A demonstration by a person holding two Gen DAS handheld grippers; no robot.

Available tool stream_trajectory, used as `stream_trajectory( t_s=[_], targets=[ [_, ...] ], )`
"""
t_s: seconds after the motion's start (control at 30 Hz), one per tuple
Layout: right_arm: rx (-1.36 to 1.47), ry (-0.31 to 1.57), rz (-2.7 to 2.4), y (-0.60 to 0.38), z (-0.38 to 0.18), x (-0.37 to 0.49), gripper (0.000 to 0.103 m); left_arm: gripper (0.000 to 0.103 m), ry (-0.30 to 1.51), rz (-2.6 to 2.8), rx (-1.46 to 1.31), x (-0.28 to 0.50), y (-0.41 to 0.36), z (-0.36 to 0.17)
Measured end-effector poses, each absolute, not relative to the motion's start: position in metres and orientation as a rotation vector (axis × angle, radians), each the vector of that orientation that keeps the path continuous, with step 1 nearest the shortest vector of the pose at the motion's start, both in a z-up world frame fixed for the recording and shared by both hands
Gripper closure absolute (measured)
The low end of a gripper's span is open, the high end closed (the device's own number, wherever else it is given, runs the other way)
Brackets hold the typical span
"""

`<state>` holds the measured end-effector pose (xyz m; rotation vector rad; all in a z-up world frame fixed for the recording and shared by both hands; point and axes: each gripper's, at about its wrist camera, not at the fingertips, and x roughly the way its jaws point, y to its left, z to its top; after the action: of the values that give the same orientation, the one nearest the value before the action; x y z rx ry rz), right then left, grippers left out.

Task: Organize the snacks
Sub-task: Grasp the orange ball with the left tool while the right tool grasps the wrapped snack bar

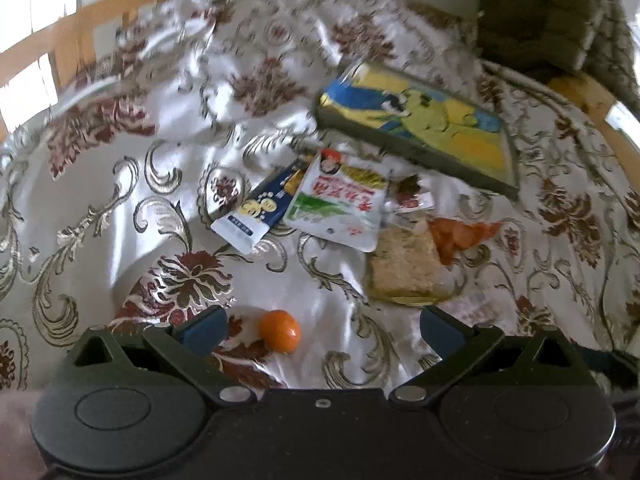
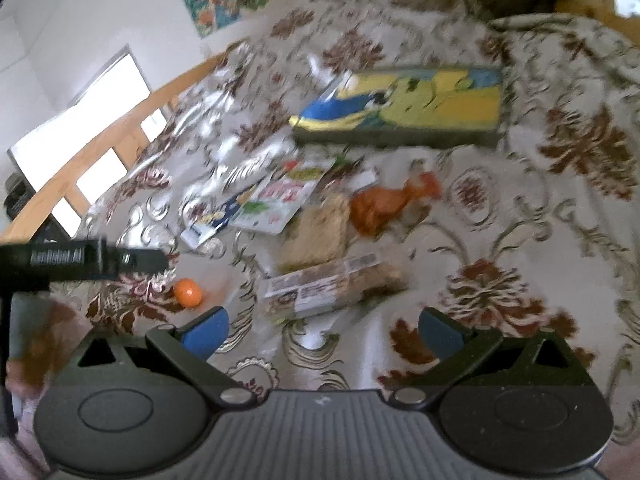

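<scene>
- Snacks are gathered in a loose heap at the middle of the cloth-covered surface, probably laid out for sorting: a white packet overlaps a blue packet, with a pale cracker pack and an orange-red wrapper at 4 o'clock of them.
- A flat yellow-and-blue box lies at 1 o'clock of the heap, apart from it; it is judged the likely container, though no opening can be seen.
- The left claw is spread wide and holds nothing; a small orange fruit lies between its tips, nearer the 9 o'clock one.
- The right claw is likewise spread wide and empty, poised just short of a long clear-wrapped bar pack.
- Packet print is smeared by motion blur, and the bar pack is nearly cut off in the left view.
</scene>
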<state>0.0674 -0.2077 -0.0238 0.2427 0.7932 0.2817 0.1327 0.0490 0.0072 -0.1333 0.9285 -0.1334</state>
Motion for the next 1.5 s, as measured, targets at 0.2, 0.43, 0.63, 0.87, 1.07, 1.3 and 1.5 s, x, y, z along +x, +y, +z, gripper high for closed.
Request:
stream_trajectory(
  t_s=[0.2,0.43,0.63,0.87,1.07,1.3,1.5],
  targets=[
    [0.247,0.877,0.306,-0.196,-0.036,0.102,0.0,0.001,1.089,-0.114,-0.157,0.173,0.056,-0.016],
    [0.443,1.011,0.23,-0.199,-0.064,0.139,0.0,0.004,1.199,-0.1,-0.327,0.187,0.073,-0.045],
    [0.56,1.01,0.176,-0.199,-0.079,0.157,0.0,0.016,1.225,-0.094,-0.48,0.191,0.087,-0.057],
    [0.654,1.008,0.122,-0.194,-0.094,0.172,0.008,0.051,1.212,-0.139,-0.436,0.191,0.077,-0.058],
    [0.615,0.996,0.109,-0.189,-0.098,0.167,0.023,0.068,1.216,-0.149,-0.444,0.194,0.076,-0.062],
    [0.531,0.959,0.16,-0.177,-0.092,0.161,0.025,0.07,1.211,-0.147,-0.457,0.196,0.076,-0.064],
    [0.522,0.974,0.208,-0.173,-0.091,0.159,0.022,0.069,1.223,-0.153,-0.449,0.197,0.072,-0.066]
  ],
)
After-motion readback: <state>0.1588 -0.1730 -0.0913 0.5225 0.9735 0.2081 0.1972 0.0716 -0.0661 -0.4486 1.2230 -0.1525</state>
